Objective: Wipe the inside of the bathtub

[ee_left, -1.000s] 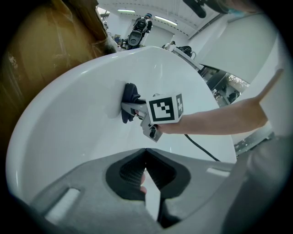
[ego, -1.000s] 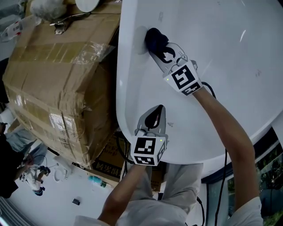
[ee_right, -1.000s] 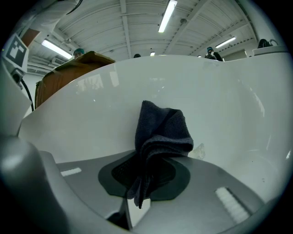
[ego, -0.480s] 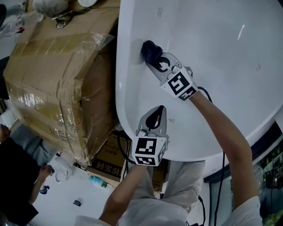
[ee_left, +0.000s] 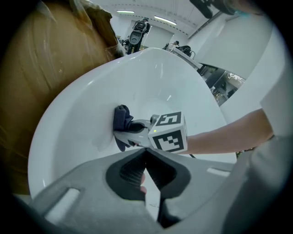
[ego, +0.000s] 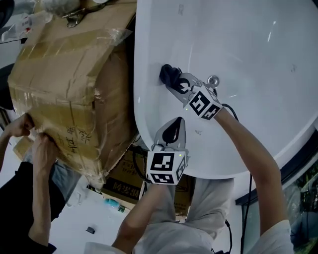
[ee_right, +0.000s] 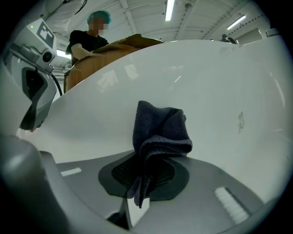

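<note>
Cloth (ego: 166, 73) lengthwise in right tool (ego: 174, 82), against bathtub (ego: 238, 44)

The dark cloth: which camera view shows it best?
The right gripper view: the dark cloth fills the centre, clamped in the right claw against the bathtub wall. The head view and left gripper view show it only small, partly behind that claw.

Ceiling strip lights (ee_right: 170, 9) give bright, even light. Thin glare streaks cross the white bathtub (ego: 248, 59) wall past the fingers of the right gripper (ego: 175, 83), and a faint grey shadow lies beside the cloth (ee_left: 121, 122) they pinch. Both gripper views bulge, with black corners; the jaws nearest the lens look soft. The head view is sharp.
</note>
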Motion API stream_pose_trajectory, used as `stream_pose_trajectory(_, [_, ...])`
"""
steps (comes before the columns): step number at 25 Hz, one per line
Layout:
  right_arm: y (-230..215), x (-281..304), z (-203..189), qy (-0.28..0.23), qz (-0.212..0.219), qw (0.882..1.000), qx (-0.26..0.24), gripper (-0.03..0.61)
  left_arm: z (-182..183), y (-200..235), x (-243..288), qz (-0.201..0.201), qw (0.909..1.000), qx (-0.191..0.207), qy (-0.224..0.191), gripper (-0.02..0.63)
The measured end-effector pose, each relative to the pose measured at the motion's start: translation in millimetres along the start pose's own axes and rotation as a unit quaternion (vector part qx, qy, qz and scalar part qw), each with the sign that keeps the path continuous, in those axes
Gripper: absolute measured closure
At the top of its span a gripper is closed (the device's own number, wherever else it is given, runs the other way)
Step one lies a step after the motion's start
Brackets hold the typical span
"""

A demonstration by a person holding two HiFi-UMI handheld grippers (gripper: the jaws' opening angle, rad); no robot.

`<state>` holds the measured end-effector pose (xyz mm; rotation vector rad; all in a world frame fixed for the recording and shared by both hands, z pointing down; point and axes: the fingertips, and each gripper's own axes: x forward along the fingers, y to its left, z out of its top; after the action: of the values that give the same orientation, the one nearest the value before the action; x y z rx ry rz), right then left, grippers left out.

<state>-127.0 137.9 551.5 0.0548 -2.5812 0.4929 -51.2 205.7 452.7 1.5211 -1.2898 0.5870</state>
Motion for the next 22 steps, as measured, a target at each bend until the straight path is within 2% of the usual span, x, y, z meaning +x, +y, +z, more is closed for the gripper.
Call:
stream_pose_trajectory(6, [37,7,-16,0.013,0.04,0.999,-0.004,0.528,-5,7,-8,0.004,1.0,0.007,0.0,0.614])
stream_pose_trajectory(15, [77,-17,-35,0.042,0.142,0.989,-0.029,0.525,-4,1,-8,0.013,0.9998,0.015,0.001,0.614])
stream_pose_trajectory(18, [76,-24,-42,0.048,0.144,0.988,-0.025,0.525,0,-3,-4,0.014,0.9997,0.018,0.0,0.614])
stream_pose_trajectory(22, [50,-32,-41,0.044,0.112,0.993,-0.014,0.525,8,-11,4,0.01,0.9997,0.023,0.0,0.614])
